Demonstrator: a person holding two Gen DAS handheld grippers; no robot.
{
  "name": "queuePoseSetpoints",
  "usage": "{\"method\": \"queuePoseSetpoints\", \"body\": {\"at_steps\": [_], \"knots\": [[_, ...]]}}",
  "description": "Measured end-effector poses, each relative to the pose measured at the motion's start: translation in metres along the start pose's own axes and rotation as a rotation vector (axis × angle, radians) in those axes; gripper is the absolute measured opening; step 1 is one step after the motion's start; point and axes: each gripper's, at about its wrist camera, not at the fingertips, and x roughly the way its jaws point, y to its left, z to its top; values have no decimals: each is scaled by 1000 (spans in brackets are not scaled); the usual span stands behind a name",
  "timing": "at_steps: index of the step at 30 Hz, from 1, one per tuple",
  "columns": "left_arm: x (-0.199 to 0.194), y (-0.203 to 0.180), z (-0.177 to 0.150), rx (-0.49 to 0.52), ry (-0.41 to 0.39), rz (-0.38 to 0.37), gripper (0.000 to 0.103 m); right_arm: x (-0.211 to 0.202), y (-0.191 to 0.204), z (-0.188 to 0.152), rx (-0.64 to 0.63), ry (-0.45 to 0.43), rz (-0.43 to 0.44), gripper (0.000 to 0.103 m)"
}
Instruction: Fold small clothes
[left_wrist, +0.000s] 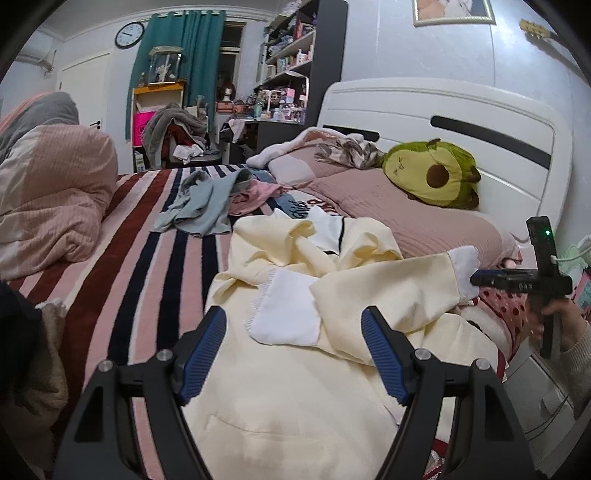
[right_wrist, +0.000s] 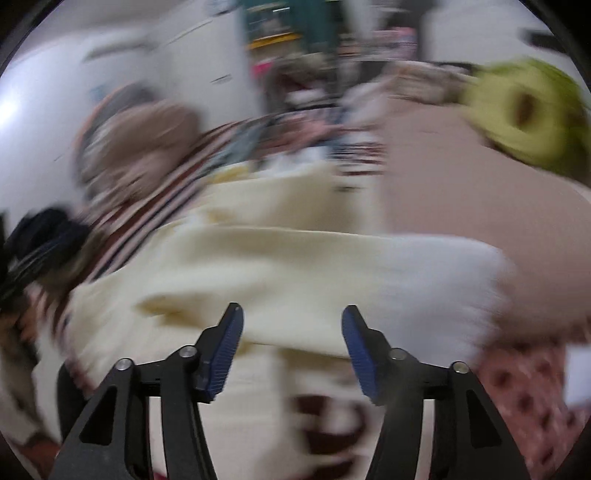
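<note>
A cream-yellow top with white cuffs (left_wrist: 295, 376) lies crumpled on the striped bed. One sleeve stretches right, its white cuff (left_wrist: 463, 273) beside my right gripper (left_wrist: 476, 279), seen side-on there. My left gripper (left_wrist: 293, 321) is open and empty just above the garment's body, near a white patch (left_wrist: 284, 314). In the blurred right wrist view my right gripper (right_wrist: 291, 314) is open, the cream sleeve (right_wrist: 280, 280) and its white cuff (right_wrist: 436, 280) lying across in front of the fingers. No cloth shows between its pads.
A pile of grey-blue and pink clothes (left_wrist: 214, 203) lies farther up the bed. An avocado plush (left_wrist: 432, 173) rests on the pink pillow by the white headboard (left_wrist: 443, 107). A bunched pink quilt (left_wrist: 48, 195) fills the left. A polka-dot cloth (left_wrist: 506, 306) lies right.
</note>
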Motion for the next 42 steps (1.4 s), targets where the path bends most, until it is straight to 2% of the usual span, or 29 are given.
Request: {"method": "queuePoseSetpoints", "body": {"at_steps": [3,6,8,10,12,15,16,17,18,20,22,26,28,33,34,35,42], "knots": [[5,-11,1,18,22,-5,72,-3,-37,-12,82,-13,-76,66],[10,-20,4,28,36,-5,72,5,-58,-21,137,2,-93,69],[14,-26,6,37,44,-3,72,12,-64,-26,160,12,-97,77],[18,-30,9,44,50,0,72,18,-71,-29,174,15,-102,79],[22,-34,10,54,57,3,72,22,-78,-31,197,19,-73,79],[29,-39,13,63,65,2,72,26,-86,-33,239,10,31,79],[30,-39,14,64,66,1,72,24,-87,-34,243,3,56,74],[32,-39,14,65,67,1,72,23,-88,-34,248,-8,88,63],[34,-40,15,65,67,1,72,22,-88,-34,253,-14,101,56],[36,-40,15,64,67,0,72,20,-87,-35,255,-22,105,32],[37,-40,16,63,67,-1,72,16,-86,-39,269,-30,116,23],[40,-37,15,59,70,-6,72,9,-79,-40,260,-71,170,20],[40,-36,15,58,70,-7,72,13,-77,-39,256,-68,196,23],[35,-32,13,61,61,3,72,31,-75,-29,278,-49,206,23],[33,-30,13,60,59,6,72,31,-70,-28,268,-51,201,17],[32,-28,12,56,55,9,72,31,-65,-25,253,-59,196,4],[12,-4,11,12,-21,1,72,6,-12,12,136,-134,228,2]]}}
